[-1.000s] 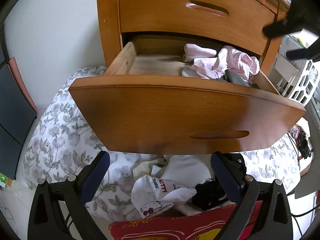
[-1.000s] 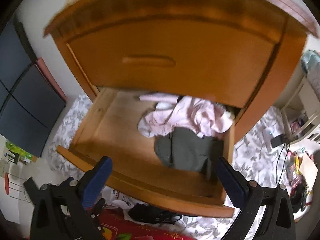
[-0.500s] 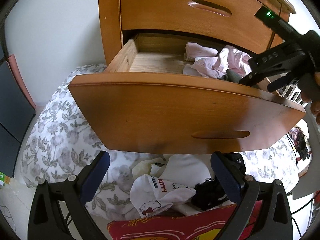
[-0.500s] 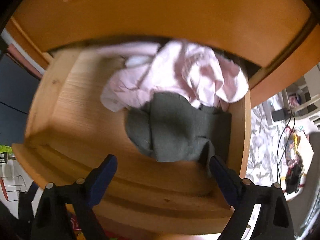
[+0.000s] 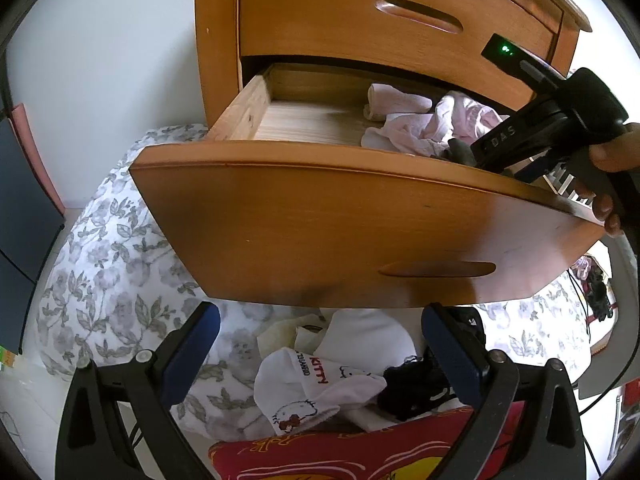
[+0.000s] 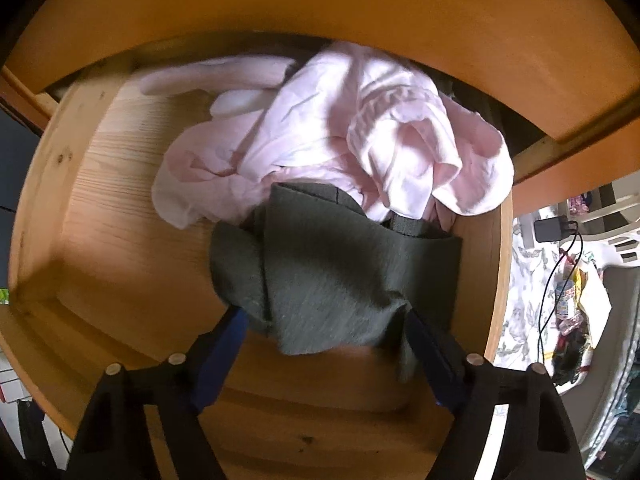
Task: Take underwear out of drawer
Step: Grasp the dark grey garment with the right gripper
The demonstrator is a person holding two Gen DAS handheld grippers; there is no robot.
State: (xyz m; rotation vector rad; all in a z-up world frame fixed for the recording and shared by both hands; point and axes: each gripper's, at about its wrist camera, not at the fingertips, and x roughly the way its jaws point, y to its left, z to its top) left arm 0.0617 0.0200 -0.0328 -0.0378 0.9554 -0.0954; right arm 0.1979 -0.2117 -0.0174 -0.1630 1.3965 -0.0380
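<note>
Your wooden dresser fills most of both views, standing against a white wall, with the floral bedding spread on the floor below it. The open drawer juts out over that bedding, its pale plank floor bare on the left side. In the drawer's right half lies a rumpled pink garment, and in front of it, against the right wall, the grey underwear.

Your right gripper reaches down into the drawer, its blue fingers spread on either side of the grey underwear's near edge; the cloth drapes over the tips, so you cannot tell whether they touch it. Your left gripper hangs below the drawer front, jaws wide apart and holding nothing.

Under it sit a white printed sock, something black and lacy that is hard to make out, and a red cloth cut off by the frame.
</note>
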